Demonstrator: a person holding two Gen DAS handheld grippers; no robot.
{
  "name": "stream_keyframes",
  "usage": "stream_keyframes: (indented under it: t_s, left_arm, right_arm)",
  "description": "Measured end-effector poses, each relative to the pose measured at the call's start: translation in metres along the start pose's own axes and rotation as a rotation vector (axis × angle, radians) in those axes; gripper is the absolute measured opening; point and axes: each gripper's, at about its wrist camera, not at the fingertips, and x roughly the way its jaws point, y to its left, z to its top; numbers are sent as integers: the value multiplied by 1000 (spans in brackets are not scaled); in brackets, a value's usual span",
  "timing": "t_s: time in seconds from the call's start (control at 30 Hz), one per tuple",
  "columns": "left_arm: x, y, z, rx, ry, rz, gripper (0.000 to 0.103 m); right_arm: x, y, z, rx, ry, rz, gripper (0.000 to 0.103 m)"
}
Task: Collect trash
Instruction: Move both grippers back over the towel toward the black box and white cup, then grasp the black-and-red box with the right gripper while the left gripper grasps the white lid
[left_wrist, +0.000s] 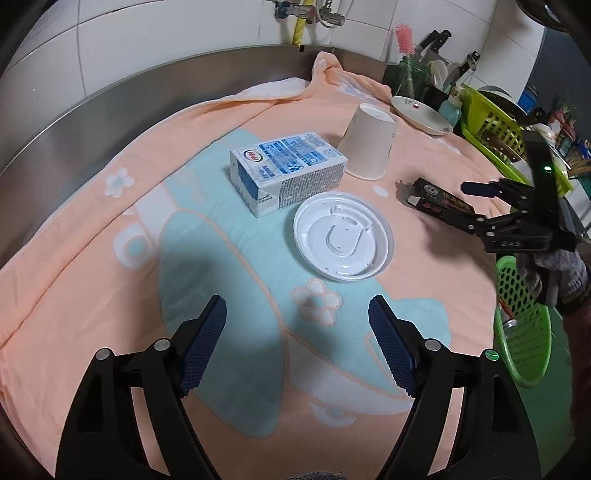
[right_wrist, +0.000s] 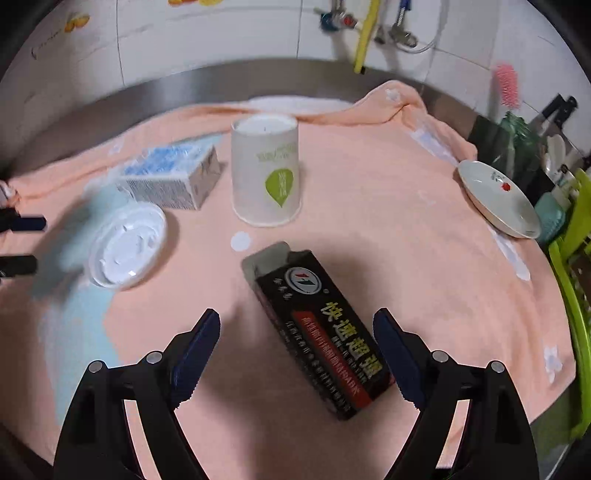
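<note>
White wall tiles and a steel upstand back the worktop (left_wrist: 110, 107), which is covered by a peach towel (left_wrist: 92, 258) with a pale blue patch and flower shapes. On the towel lie four pieces of trash. A milk carton (left_wrist: 286, 171) lies on its side at the far middle, printed in blue and white with small text too fine to read and a red-and-green oval logo on its end. Touching its right end stands an upside-down paper cup (right_wrist: 265, 170), white with a green leaf mark and pale green writing that cannot be made out. Just near of the carton lies a white plastic lid (left_wrist: 343, 239). To the right lies a black box (right_wrist: 317, 328) with a round emblem, large yellow Chinese characters and a red band of smaller print.

The left tongs (left_wrist: 297, 347) hover wide apart over the blue patch, near of the lid, holding nothing. The right tongs (right_wrist: 297, 354) stand wide, straddling the near end of the black box without pressing it.

At the far right sit a white dish (right_wrist: 496, 199) with a red mark, a green basket (left_wrist: 524, 321) and a pink brush (left_wrist: 404, 38).
</note>
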Motion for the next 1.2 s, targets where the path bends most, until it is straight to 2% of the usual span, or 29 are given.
stream_keyframes:
  t_s: [0.2,0.27,0.33,0.4,0.5,0.7,0.8,1.2]
  left_arm:
    - [12,-4,7,9,7,-15,81]
    - [17,-8,9,18,10,-18,83]
    - [24,-12,12,29,21,-40,87]
    - [32,-18,16,44,31,-49,87]
    - [40,-29,20,77,31,-62,92]
    - [64,-46,27,155,76,-47,93]
    - [71,-52,32,187,78,-13,93]
    - [83,-55,43,198,91,-25,93]
  right_arm:
    - [19,-9,1,-1,41,58,81]
    - [21,-11,0,8,40,73,76]
    - [19,-11,-1,8,31,41,67]
    - [15,-15,-3,33,22,57,57]
    - [8,-14,-7,43,14,47,52]
    - [-13,-7,-20,81,-15,45,50]
    - [-22,-5,-26,114,-36,56,50]
    - [-72,3,-66,231,-106,69,50]
